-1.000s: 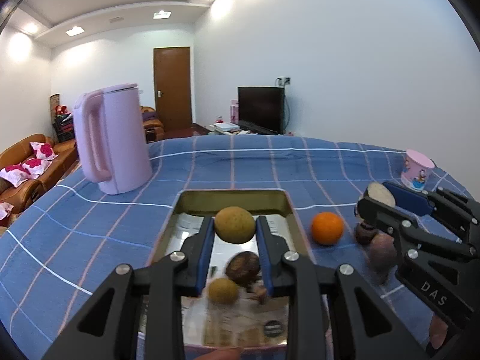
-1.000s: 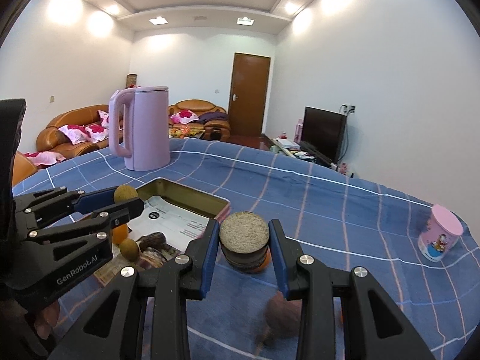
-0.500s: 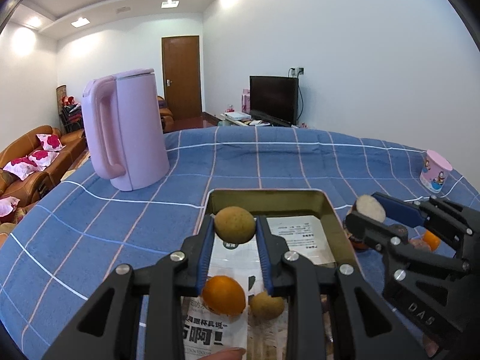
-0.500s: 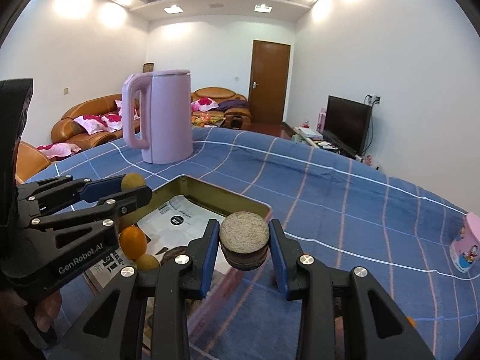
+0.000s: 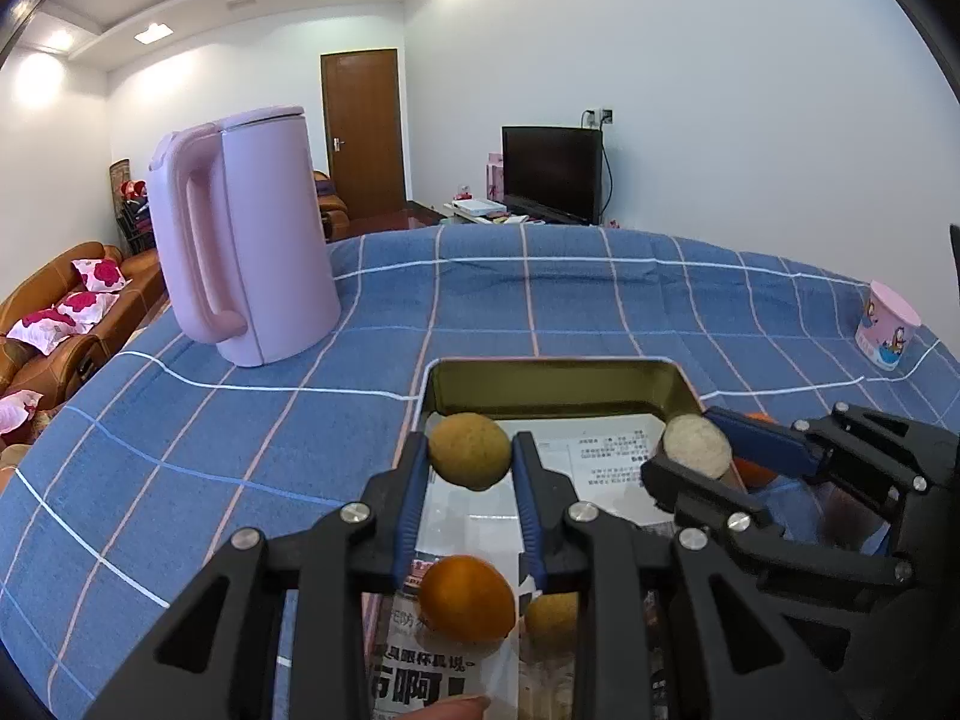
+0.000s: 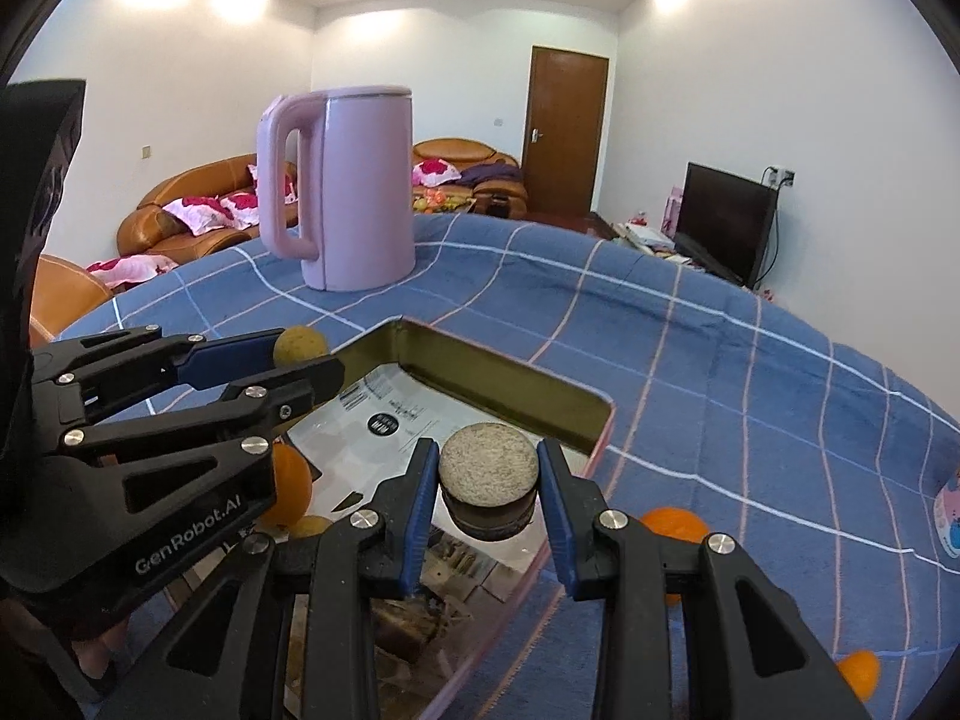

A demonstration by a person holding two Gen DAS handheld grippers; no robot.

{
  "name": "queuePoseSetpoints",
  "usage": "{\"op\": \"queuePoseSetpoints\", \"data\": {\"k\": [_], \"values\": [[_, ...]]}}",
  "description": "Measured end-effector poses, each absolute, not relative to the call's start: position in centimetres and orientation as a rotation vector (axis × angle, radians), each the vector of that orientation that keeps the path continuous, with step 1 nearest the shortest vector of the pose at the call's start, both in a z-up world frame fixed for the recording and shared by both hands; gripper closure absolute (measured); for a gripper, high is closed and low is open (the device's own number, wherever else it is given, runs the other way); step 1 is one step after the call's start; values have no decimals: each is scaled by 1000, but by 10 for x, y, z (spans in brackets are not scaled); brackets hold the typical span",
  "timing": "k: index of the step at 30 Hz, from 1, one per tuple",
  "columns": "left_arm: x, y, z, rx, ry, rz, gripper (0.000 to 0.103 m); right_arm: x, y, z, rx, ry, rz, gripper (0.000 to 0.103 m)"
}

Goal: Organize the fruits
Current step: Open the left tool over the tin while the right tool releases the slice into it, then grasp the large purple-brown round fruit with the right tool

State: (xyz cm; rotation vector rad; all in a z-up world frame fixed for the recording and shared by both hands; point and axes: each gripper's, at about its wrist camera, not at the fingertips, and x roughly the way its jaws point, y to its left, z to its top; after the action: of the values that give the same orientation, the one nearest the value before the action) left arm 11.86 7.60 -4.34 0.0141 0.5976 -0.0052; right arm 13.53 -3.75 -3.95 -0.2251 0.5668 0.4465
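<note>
My left gripper (image 5: 470, 461) is shut on a round tan-green fruit (image 5: 470, 457) and holds it over the near left part of a gold metal tray (image 5: 558, 381) lined with printed paper. My right gripper (image 6: 487, 483) is shut on a dark fruit with a flat, pale cut top (image 6: 487, 487), held above the tray's (image 6: 516, 375) right side. An orange (image 5: 467, 597) and a small tan fruit (image 5: 551, 618) lie in the tray. In the right wrist view the left gripper (image 6: 297, 354) shows at left.
A tall pink kettle (image 5: 240, 234) stands on the blue checked cloth left of the tray. A pink cup (image 5: 886, 324) stands at the far right. Two oranges (image 6: 672, 525) (image 6: 858, 669) lie on the cloth right of the tray. Dark fruits (image 6: 414, 624) lie at the tray's near end.
Both grippers have moved forward and left over the tray, each still holding its fruit. The kettle looks nearer and the tray's far wall is closer.
</note>
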Motion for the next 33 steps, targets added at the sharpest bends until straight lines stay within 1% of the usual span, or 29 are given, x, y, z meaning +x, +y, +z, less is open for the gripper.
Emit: {"op": "queuePoseSetpoints", "data": {"k": [8, 10, 11, 12, 13, 14, 15, 17, 20, 22, 24, 29, 33], "values": [[115, 76, -49, 18, 615, -1, 73, 132, -39, -43, -200, 589, 470, 67], [113, 76, -49, 16, 611, 3, 73, 130, -40, -42, -195, 584, 467, 64], [111, 77, -48, 12, 612, -2, 72, 127, -42, -41, -194, 577, 458, 59], [110, 77, -48, 8, 611, -6, 70, 125, -45, -39, -188, 571, 457, 53], [108, 77, -46, 6, 608, -13, 68, 121, -50, -38, -176, 566, 459, 51], [105, 75, -44, 6, 600, -16, 62, 117, -55, -36, -166, 560, 456, 51], [102, 75, -42, 5, 593, -17, 53, 112, -60, -34, -163, 553, 448, 51], [96, 71, -39, -1, 574, -21, 45, 102, -76, -30, -162, 534, 413, 51], [89, 63, -35, -4, 558, -40, 45, 87, -106, -27, -141, 527, 356, 50], [85, 57, -34, -1, 553, -55, 45, 81, -126, -27, -124, 531, 304, 45], [83, 51, -35, -2, 554, -67, 44, 77, -149, -29, -102, 549, 247, 38], [78, 32, -38, 8, 563, -98, 44, 81, -180, -35, -68, 600, 177, 38], [74, 16, -37, 36, 560, -128, 43, 90, -179, -40, -43, 648, 196, 37]]}}
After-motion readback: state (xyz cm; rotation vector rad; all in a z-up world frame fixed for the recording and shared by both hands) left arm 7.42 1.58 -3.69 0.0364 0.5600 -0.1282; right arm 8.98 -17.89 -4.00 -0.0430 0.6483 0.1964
